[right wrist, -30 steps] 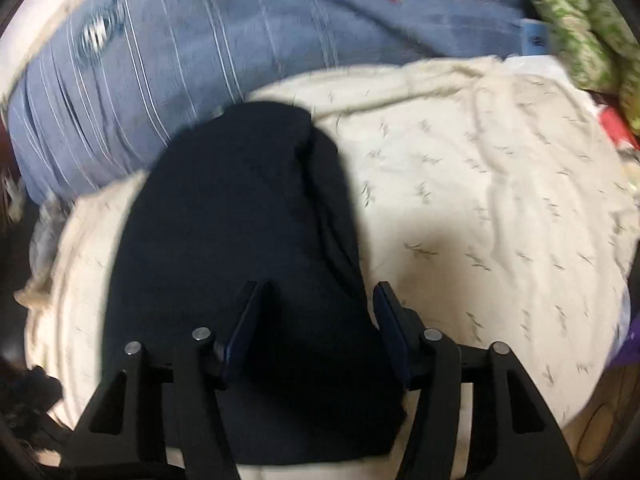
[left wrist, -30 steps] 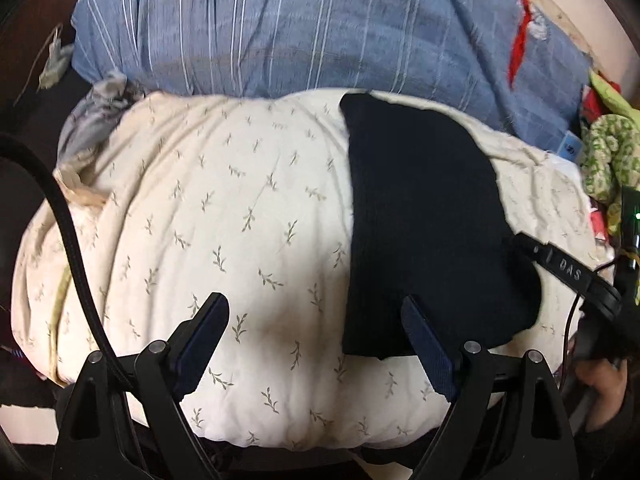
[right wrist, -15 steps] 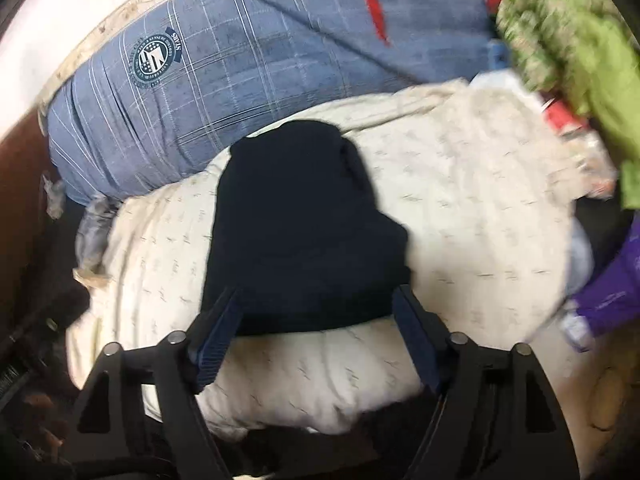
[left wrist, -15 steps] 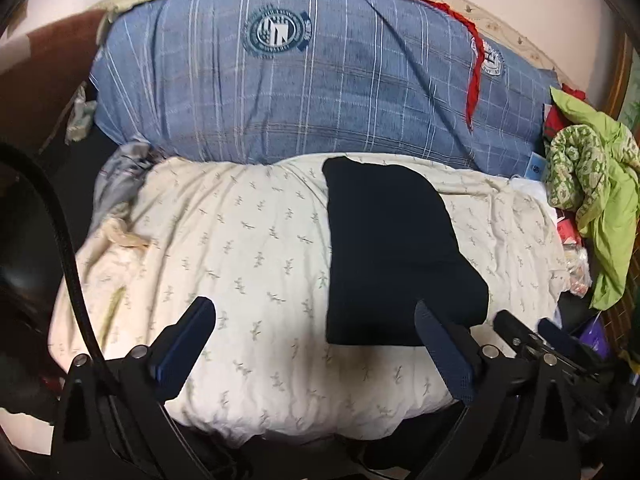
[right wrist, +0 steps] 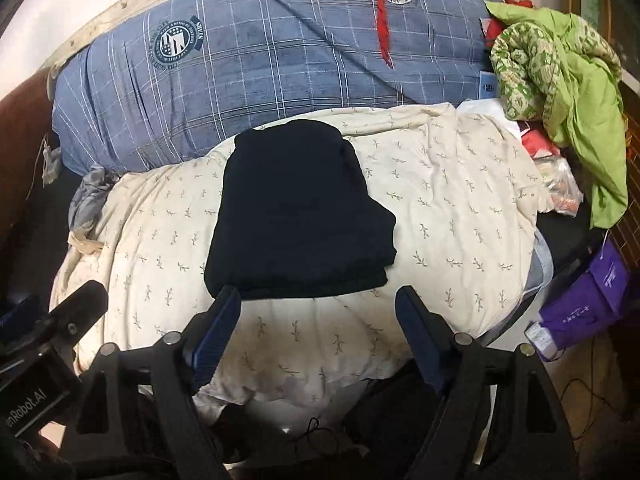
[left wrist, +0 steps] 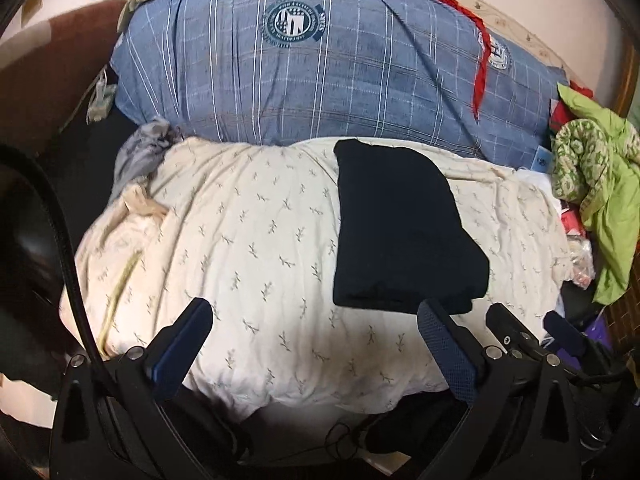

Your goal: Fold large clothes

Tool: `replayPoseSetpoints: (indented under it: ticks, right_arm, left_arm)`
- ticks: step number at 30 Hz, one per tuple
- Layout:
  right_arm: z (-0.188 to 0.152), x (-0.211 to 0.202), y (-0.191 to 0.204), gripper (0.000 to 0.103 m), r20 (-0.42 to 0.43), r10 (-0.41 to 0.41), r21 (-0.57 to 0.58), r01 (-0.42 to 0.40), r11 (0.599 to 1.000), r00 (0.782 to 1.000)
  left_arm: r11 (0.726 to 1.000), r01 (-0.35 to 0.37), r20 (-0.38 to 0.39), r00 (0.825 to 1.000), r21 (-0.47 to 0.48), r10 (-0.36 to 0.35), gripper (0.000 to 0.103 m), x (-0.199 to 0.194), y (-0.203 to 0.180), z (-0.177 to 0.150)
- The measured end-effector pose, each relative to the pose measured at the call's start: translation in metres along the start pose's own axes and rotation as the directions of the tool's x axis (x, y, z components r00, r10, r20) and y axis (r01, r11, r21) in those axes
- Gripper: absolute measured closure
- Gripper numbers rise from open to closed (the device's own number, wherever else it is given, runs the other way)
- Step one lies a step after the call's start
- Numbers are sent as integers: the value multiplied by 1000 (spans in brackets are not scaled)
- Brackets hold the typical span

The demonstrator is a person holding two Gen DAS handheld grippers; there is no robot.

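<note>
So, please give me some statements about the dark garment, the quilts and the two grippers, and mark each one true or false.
1. The dark garment lies folded on the cream quilt. True.
2. The right gripper is clamped on the garment. False: its fingers stand apart with nothing pressed between them, short of the garment's near edge.
3. A blue checked quilt lies behind the cream quilt. True.
4. The left gripper holds a corner of the cream quilt. False: it is open and empty, above the quilt.
5. A green cloth is spread over the garment. False: it is heaped at the right side, apart from the garment.
</note>
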State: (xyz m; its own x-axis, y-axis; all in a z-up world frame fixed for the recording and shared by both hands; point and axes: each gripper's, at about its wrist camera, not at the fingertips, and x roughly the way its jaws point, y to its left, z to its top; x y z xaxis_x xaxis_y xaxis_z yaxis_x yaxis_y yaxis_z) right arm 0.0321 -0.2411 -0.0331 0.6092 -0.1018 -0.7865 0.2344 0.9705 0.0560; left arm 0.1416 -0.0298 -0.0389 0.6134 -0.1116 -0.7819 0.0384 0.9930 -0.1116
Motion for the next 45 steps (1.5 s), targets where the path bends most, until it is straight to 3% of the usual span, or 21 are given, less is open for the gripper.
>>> replayPoseSetpoints:
  ticks: [7,45]
  right_arm:
    - [-3,-1,4,23,3,-37,-19,37,999,999]
    - [-2,13,3,23,-22,-70,-47,69,996,997]
  left_arm:
    - [998,55,-35,998,-32,-56,1,8,5,-1]
    - [999,-32,-94,995,14,33,1,31,2,-1]
